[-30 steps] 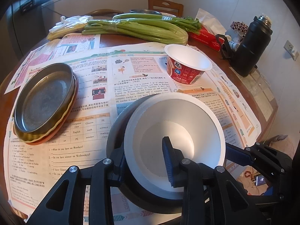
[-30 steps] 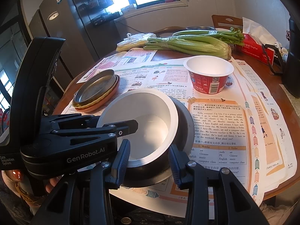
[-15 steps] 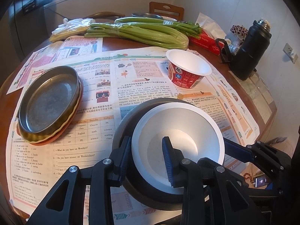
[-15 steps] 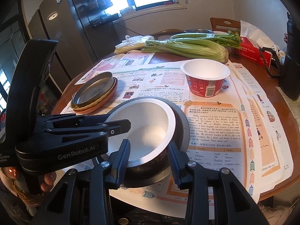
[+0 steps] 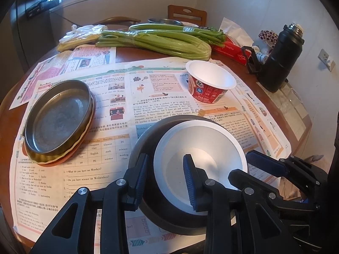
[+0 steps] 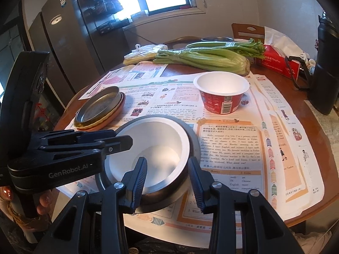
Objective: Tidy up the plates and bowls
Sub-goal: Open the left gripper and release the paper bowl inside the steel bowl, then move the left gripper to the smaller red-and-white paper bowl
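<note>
A white bowl [image 5: 203, 148] sits nested inside a dark metal bowl [image 5: 148, 135] on the newspaper near the table's front edge; both also show in the right wrist view, the white bowl [image 6: 156, 144] and the dark bowl [image 6: 190, 135]. My left gripper [image 5: 165, 177] is open, its jaws straddling the near-left rims of both bowls. My right gripper [image 6: 167, 180] is open, straddling the near-right rims. A red paper bowl [image 5: 209, 82] stands further back. A stack of plates [image 5: 57, 118] with a metal dish on top lies at the left.
Newspaper [image 5: 118, 97] covers the round wooden table. Celery bunches [image 5: 159, 40], a bagged item [image 5: 80, 36], a red tissue box [image 5: 231, 48] and a black thermos [image 5: 279, 59] stand along the back and right. A fridge [image 6: 63, 48] stands at the left.
Both grippers have pulled back and risen a little from the nested bowls. The left jaws have spread wider around the rims. The bowls sit lower in both views.
</note>
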`<state>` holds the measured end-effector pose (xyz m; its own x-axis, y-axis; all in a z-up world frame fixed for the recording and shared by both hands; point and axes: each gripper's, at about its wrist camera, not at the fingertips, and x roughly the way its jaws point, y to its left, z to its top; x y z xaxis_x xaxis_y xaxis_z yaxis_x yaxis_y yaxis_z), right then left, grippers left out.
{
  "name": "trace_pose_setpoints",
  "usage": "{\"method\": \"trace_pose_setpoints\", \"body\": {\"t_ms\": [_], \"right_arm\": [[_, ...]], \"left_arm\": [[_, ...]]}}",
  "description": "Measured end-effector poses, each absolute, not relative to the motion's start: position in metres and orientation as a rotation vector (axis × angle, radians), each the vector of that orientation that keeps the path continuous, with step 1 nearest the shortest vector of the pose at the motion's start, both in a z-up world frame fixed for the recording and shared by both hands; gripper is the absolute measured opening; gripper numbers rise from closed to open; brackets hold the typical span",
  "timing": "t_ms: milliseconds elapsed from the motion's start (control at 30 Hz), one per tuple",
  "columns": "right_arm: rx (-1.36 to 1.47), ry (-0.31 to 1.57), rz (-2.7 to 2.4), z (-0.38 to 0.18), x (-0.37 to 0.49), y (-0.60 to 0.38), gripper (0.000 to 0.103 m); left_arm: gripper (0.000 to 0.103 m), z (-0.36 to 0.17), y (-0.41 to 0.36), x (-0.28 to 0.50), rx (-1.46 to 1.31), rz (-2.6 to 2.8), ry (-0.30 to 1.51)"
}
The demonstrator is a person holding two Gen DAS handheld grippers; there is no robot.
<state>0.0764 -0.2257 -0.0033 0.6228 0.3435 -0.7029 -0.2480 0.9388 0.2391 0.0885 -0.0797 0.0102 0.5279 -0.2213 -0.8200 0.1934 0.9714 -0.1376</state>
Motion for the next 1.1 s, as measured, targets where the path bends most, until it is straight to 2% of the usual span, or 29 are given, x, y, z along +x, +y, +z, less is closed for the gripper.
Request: {"method": "trace_pose_setpoints", "body": {"t_ms": [567, 800, 1100], "right_arm": [[0.169, 0.749, 0.337, 0.014, 0.069, -0.238, 0.041], [0.197, 0.708, 0.311, 0.022, 0.067, -0.249, 0.041], [0.221, 0.712, 0.249, 0.017, 0.079, -0.26, 0.045]], "left_arm": [[0.036, 0.024, -0.083, 0.08, -0.027, -0.252, 0.945], [0.04, 0.025, -0.084, 0.08, -0.021, -0.254, 0.94], [0.042, 0.035, -0.085, 0.1, -0.012, -0.311, 0.892]]}}
